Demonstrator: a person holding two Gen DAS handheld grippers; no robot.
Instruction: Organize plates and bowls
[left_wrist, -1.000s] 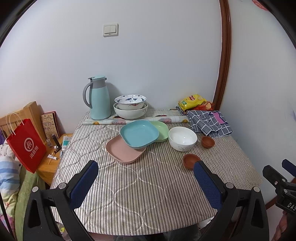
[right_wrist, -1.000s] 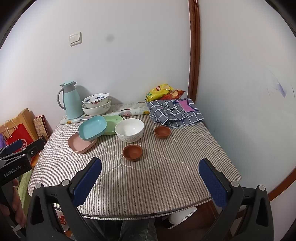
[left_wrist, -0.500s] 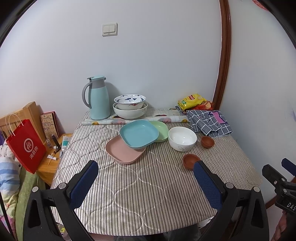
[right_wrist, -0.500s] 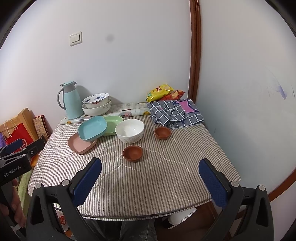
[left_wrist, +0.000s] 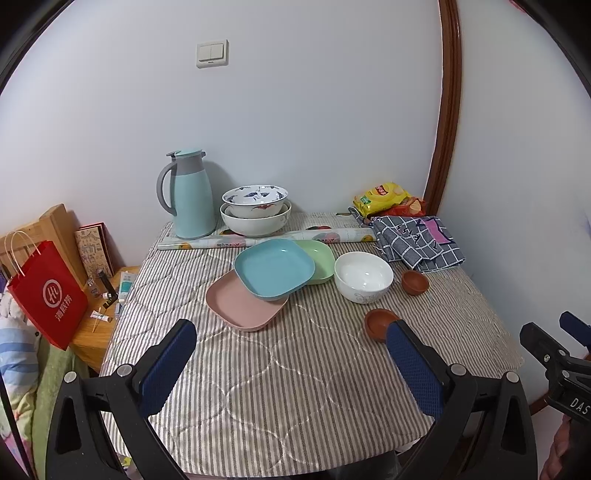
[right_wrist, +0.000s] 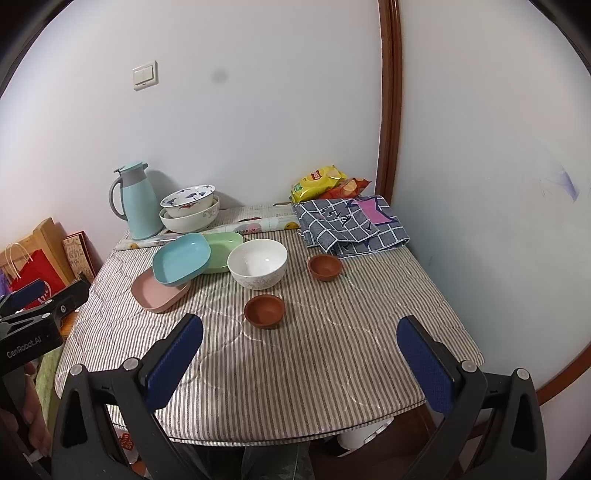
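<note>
Blue plate (left_wrist: 275, 266) atop pink plate (left_wrist: 243, 307)

A pale, bluish-white wall (left_wrist: 314, 110) runs behind the bench (left_wrist: 295, 369), which wears a quilted cloth of grey and white stripes. A cream double light switch (left_wrist: 212, 53) sits high on this wall. A dark brown wooden trim (left_wrist: 445, 129) climbs the corner where a second pale wall (right_wrist: 498, 184) meets it, faintly marked with bluish scribbles. Left of the bench stands a low wooden side table (left_wrist: 99, 332), with a wooden board (left_wrist: 55, 229) leaning against the wall.
</note>
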